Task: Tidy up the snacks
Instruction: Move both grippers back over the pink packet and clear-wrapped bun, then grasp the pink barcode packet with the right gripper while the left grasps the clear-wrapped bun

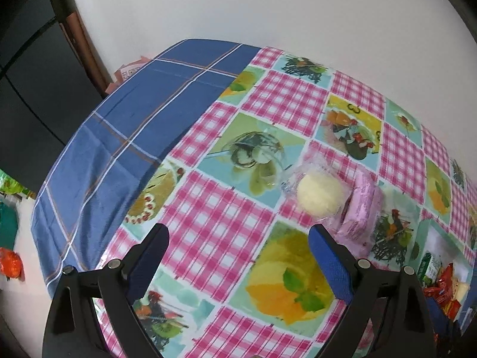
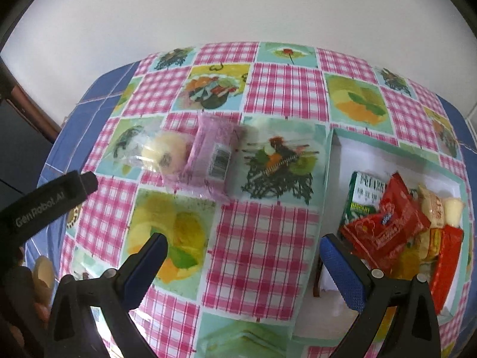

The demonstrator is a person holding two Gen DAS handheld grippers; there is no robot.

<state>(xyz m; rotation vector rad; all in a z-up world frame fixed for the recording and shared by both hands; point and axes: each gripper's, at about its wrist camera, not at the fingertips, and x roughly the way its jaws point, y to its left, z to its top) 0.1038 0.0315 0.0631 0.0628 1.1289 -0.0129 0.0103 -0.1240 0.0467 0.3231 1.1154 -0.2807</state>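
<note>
A pale round bun in clear wrap (image 1: pixel 320 195) (image 2: pixel 162 155) lies on the patterned tablecloth beside a pink snack packet (image 1: pixel 362 208) (image 2: pixel 213 156). A white box (image 2: pixel 396 152) at the right holds several snacks: red packets (image 2: pixel 387 223), a green packet (image 2: pixel 362 195) and pale ones. The box shows at the right edge of the left wrist view (image 1: pixel 432 241). My left gripper (image 1: pixel 238 238) is open and empty, short of the bun. My right gripper (image 2: pixel 243 249) is open and empty above the cloth, left of the box.
The table carries a pink-check fruit-print cloth (image 2: pixel 262 253) over a blue checked cloth (image 1: pixel 119 137). A white wall stands behind it. The left gripper's body (image 2: pixel 44 203) shows at the left of the right wrist view. Bright wrappers (image 1: pixel 10 264) lie off the table's left side.
</note>
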